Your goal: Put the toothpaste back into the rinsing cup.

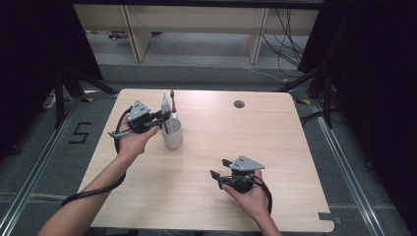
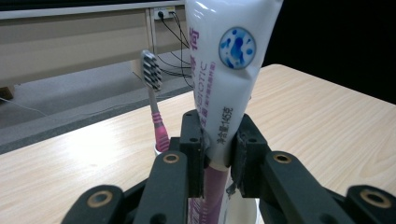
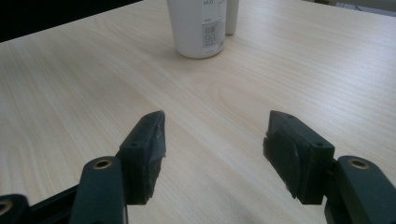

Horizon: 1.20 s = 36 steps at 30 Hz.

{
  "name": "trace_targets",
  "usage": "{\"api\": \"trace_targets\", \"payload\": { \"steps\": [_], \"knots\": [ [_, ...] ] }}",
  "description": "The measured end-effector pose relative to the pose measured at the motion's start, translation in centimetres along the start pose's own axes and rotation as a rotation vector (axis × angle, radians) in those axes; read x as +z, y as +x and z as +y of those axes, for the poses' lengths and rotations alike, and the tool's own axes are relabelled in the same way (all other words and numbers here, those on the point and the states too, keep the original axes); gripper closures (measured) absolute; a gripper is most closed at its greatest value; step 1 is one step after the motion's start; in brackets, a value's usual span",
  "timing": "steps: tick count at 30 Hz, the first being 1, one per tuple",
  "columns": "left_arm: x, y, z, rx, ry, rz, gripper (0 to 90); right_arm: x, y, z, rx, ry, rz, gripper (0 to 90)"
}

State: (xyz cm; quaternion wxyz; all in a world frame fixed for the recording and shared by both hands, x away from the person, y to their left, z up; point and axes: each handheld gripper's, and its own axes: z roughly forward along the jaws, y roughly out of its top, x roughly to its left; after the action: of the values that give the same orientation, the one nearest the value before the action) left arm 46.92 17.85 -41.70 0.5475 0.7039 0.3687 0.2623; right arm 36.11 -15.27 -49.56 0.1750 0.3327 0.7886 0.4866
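The left gripper has its fingers clamped on a toothpaste tube — upright in the white cup at the worktop's ten o'clock, beside a pink toothbrush. The right gripper rests at five o'clock, fingers spread wide — empty.

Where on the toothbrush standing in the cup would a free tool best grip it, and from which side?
Grip the toothbrush on its pink neck above the cup rim, coming from above, on the side away from the toothpaste tube. It stands nearly upright, handle hidden inside.

Lab recording bay, black curtains; bare wooden table, floor rails, trailing cables
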Motion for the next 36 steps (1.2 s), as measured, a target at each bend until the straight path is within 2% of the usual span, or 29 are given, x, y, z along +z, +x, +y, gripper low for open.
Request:
{"api": "trace_targets", "payload": {
  "steps": [12, 14, 16, 17, 24, 30, 34, 35, 36],
  "knots": [
    [0.7, -0.2, -1.5, -0.004, 0.021, 0.004, 76.6, 0.1, 0.0, -0.1, -0.004, 0.000, 0.006, 38.6],
    [0.8, -0.2, -1.7, -0.005, 0.024, 0.005, 76.6, 0.1, 0.2, -0.1, 0.025, 0.001, 0.003, 38.6],
    [0.9, -0.2, -1.9, -0.004, 0.024, 0.006, 76.5, 0.2, 0.2, -0.2, 0.025, -0.002, 0.000, 38.6],
    [1.0, -0.2, -2.0, -0.003, 0.023, 0.004, 76.5, 0.2, 0.0, -0.1, -0.004, -0.006, -0.005, 38.6],
    [1.2, -0.3, -2.5, 0.009, 0.034, 0.012, 76.5, 0.1, 0.1, -0.1, 0.002, 0.002, 0.002, 38.6],
    [1.4, -0.4, -3.0, 0.004, 0.036, 0.013, 76.4, 0.2, 0.0, -0.1, -0.005, 0.000, 0.005, 38.5],
    [1.4, -0.4, -3.0, 0.003, 0.034, 0.013, 76.4, 0.2, 0.2, -0.2, 0.017, 0.007, 0.005, 38.5],
    [1.4, -0.4, -3.0, 0.004, 0.033, 0.013, 76.3, 0.2, 0.1, -0.2, 0.010, 0.010, 0.006, 38.5],
    [1.4, -0.4, -3.0, 0.006, 0.034, 0.013, 76.3, 0.2, 0.3, -0.2, 0.028, 0.017, 0.009, 38.5]
  ]
}}
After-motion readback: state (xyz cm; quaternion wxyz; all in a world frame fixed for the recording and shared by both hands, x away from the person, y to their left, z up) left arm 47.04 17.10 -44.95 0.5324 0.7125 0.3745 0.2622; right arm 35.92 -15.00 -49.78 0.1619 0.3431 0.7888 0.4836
